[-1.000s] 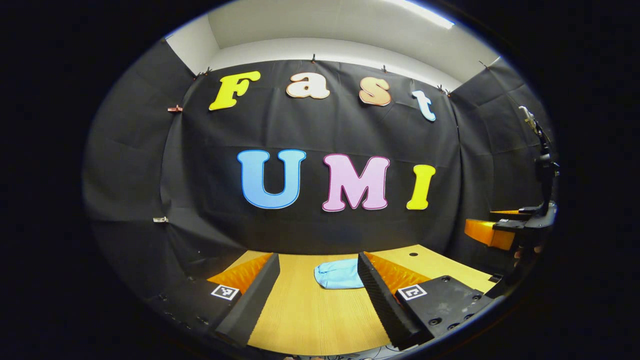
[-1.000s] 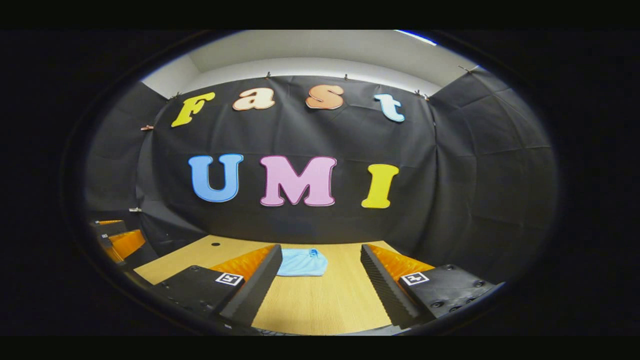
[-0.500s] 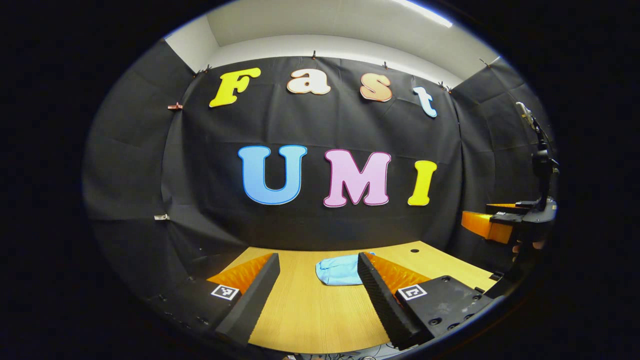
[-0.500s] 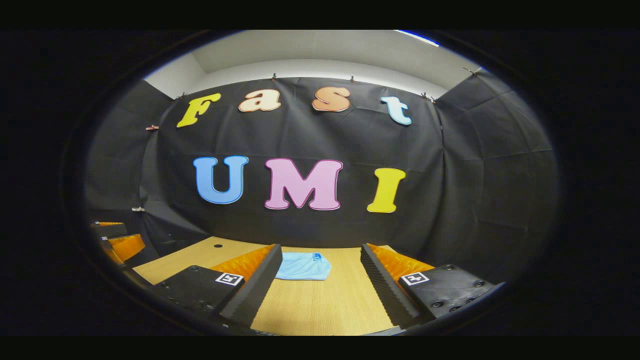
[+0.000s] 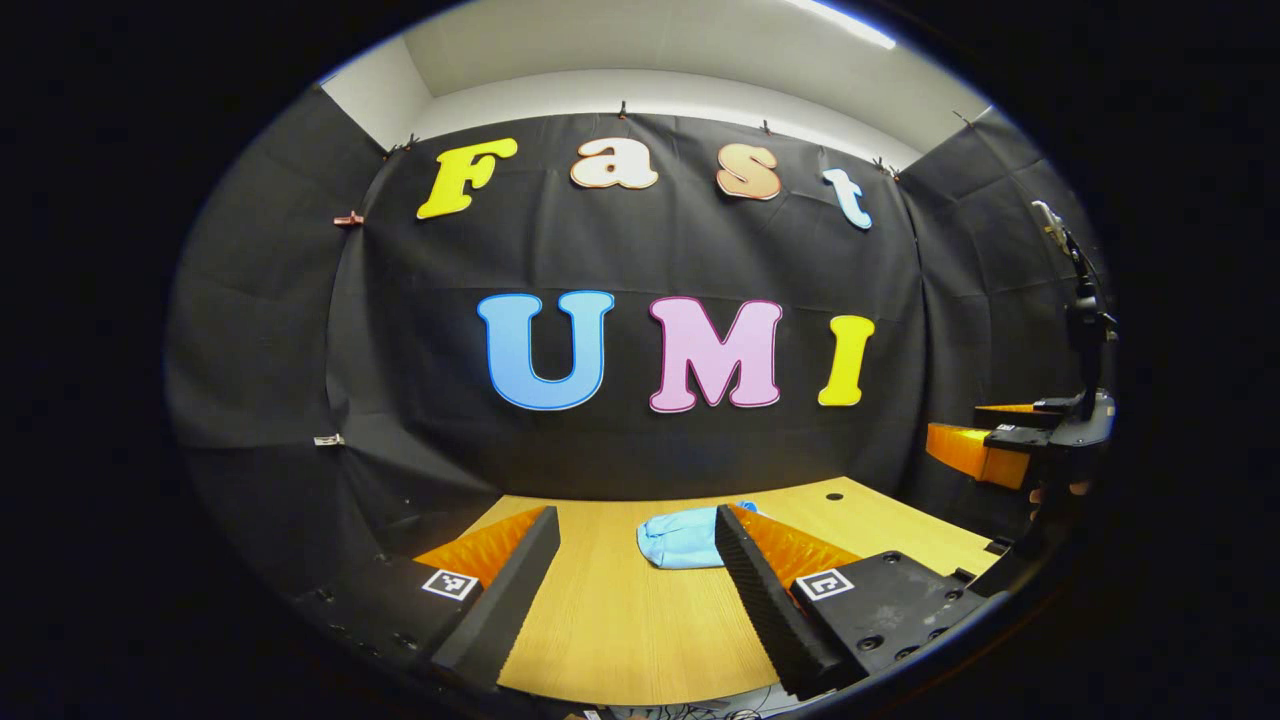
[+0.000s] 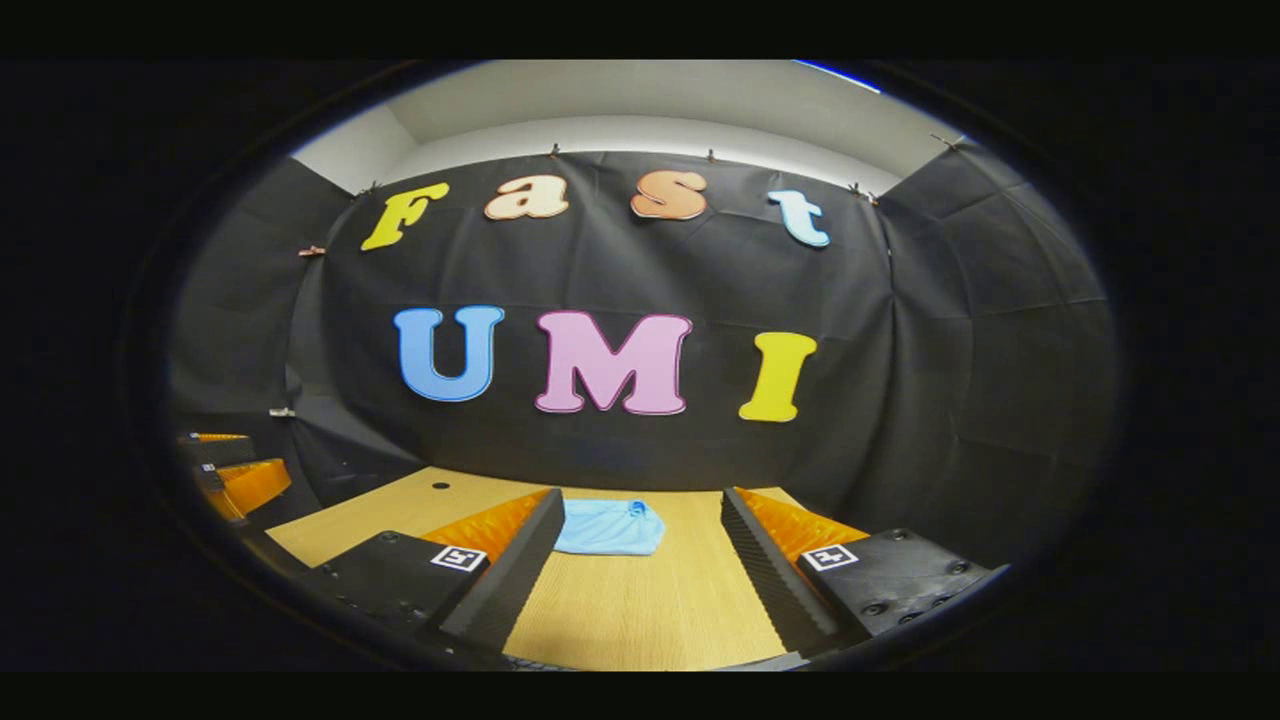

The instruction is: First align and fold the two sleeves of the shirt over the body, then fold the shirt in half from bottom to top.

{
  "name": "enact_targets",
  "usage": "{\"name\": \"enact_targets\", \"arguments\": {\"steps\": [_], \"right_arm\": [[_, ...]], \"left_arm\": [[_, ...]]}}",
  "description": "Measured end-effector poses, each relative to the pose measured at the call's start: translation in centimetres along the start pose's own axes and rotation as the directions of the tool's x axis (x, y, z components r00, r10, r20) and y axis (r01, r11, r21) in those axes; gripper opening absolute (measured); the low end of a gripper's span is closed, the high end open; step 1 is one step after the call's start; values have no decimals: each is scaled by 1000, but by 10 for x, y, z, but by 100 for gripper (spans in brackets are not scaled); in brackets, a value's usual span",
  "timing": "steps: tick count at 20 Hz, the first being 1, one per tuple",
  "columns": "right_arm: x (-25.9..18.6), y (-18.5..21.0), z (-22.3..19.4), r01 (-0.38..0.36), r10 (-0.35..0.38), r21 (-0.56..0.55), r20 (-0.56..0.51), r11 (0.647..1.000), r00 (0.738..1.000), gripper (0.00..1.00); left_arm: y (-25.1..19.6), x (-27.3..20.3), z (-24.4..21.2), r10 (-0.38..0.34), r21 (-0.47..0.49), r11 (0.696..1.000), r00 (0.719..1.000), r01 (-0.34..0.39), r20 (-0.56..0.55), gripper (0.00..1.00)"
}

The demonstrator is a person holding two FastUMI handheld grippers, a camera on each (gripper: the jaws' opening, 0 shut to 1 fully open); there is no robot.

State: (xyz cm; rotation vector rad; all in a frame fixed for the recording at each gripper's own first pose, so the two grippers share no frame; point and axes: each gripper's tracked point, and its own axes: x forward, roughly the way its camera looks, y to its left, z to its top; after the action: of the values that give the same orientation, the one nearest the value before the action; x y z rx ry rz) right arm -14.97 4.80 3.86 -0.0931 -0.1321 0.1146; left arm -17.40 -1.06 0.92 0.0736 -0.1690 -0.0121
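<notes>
Left gripper view: left gripper (image 5: 633, 575) raised over wooden table (image 5: 620, 640), fingers spread wide, nothing between them. Light blue shirt (image 5: 684, 538) folded into a small bundle, lying flat far down the table near the black cloth wall, partly hidden behind the right-hand finger. Right gripper (image 5: 985, 440) seen at the right edge, held well above the table. Right gripper view: right gripper (image 6: 640, 555) also parted, empty. Shirt (image 6: 610, 527) just past the left-hand finger, resting on table (image 6: 650, 610). Neither gripper touching the shirt.
</notes>
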Motion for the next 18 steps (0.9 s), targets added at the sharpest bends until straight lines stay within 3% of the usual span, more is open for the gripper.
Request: {"name": "enact_targets", "arguments": {"steps": [12, 18], "right_arm": [[-12, -2, -4, -9, 9, -12, -3, 1000, 1000, 95], [-16, -6, -17, -6, 6, -1, -7, 1000, 1000, 100]], "left_arm": [[-2, -8, -7, 8, 2, 1000, 1000, -8, -8, 100], [-2, -12, -11, 14, 7, 1000, 1000, -14, -15, 100]]}}
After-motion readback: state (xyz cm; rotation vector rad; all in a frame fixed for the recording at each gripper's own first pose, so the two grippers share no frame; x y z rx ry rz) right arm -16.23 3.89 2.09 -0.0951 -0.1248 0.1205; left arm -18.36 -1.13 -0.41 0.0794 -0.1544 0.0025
